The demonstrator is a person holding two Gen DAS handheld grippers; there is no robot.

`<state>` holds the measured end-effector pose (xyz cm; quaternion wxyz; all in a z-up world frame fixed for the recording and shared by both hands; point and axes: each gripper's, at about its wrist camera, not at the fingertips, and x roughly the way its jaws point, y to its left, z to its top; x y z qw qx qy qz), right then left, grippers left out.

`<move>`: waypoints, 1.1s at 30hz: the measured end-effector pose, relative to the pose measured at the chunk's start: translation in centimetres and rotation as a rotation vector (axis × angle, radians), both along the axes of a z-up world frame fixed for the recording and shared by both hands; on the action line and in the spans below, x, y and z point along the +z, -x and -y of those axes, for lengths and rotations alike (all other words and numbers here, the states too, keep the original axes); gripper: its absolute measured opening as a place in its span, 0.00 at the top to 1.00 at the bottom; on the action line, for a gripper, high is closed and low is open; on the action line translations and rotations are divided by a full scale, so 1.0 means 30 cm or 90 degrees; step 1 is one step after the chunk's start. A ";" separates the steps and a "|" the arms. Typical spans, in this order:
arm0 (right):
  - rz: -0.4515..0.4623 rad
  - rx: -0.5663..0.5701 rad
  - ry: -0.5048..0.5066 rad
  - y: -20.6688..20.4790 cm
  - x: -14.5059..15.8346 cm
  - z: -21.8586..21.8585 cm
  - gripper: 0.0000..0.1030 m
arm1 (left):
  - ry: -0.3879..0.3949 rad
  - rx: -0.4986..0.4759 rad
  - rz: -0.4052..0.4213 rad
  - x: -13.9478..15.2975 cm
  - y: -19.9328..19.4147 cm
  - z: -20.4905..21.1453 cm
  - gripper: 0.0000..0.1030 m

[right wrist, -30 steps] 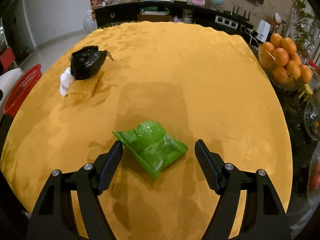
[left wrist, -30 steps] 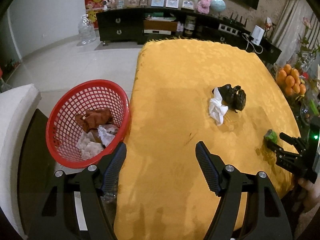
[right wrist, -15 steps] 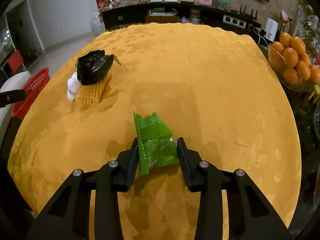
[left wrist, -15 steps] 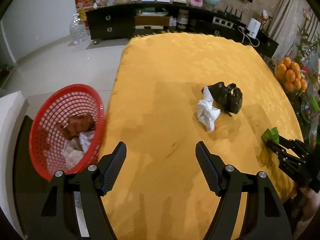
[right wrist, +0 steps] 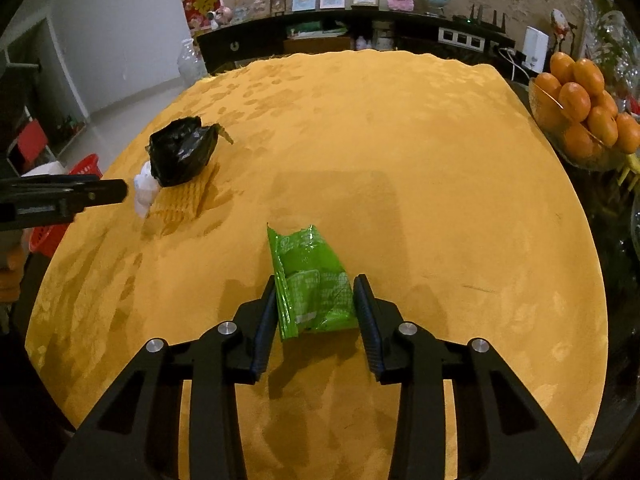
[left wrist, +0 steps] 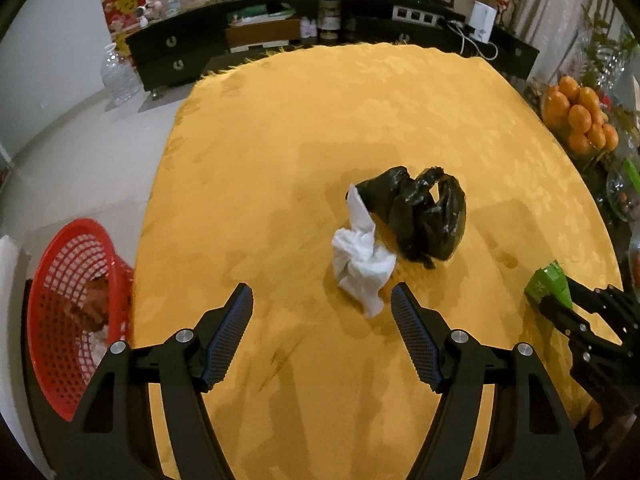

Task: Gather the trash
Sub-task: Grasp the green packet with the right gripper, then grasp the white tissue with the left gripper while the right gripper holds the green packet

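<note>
A yellow-clothed bench [left wrist: 280, 152] fills the room; beside its left edge, a red plastic mesh basket [left wrist: 60, 292] holds scraps. The left gripper [left wrist: 322, 312], jaws released, nears crumpled white tissue [left wrist: 360, 268]; the right gripper [right wrist: 316, 308] clenches a green plastic wrapper [right wrist: 310, 276].

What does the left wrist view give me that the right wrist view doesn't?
Left wrist only: the inside of the red basket, already holding trash, and the open left hand-held gripper just short of the white tissue.

Right wrist only: the right hand-held gripper shut on the green wrapper, and a yellow mesh piece under the black bag.

Both: tissue, black bag, wrapper, orange tablecloth, bowl of oranges.
</note>
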<state>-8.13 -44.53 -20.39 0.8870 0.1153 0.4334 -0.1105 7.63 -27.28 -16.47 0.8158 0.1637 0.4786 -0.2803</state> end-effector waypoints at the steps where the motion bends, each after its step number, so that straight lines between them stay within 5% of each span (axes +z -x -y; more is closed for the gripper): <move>1: 0.001 0.001 0.000 -0.001 0.000 -0.001 0.64 | 0.000 -0.002 -0.002 -0.005 -0.005 0.008 0.33; 8: 0.000 0.003 -0.003 -0.006 -0.006 0.003 0.64 | 0.012 0.011 -0.031 -0.052 -0.049 0.034 0.35; 12: -0.001 0.005 -0.001 -0.009 -0.007 0.004 0.65 | 0.019 -0.001 -0.044 -0.067 -0.053 0.044 0.66; 16: -0.004 0.008 0.001 -0.015 -0.010 0.002 0.65 | 0.032 0.000 -0.044 -0.059 -0.058 0.030 0.80; 33: 0.007 -0.011 0.018 0.002 0.005 -0.017 0.65 | 0.057 0.037 0.033 0.084 0.067 -0.209 0.81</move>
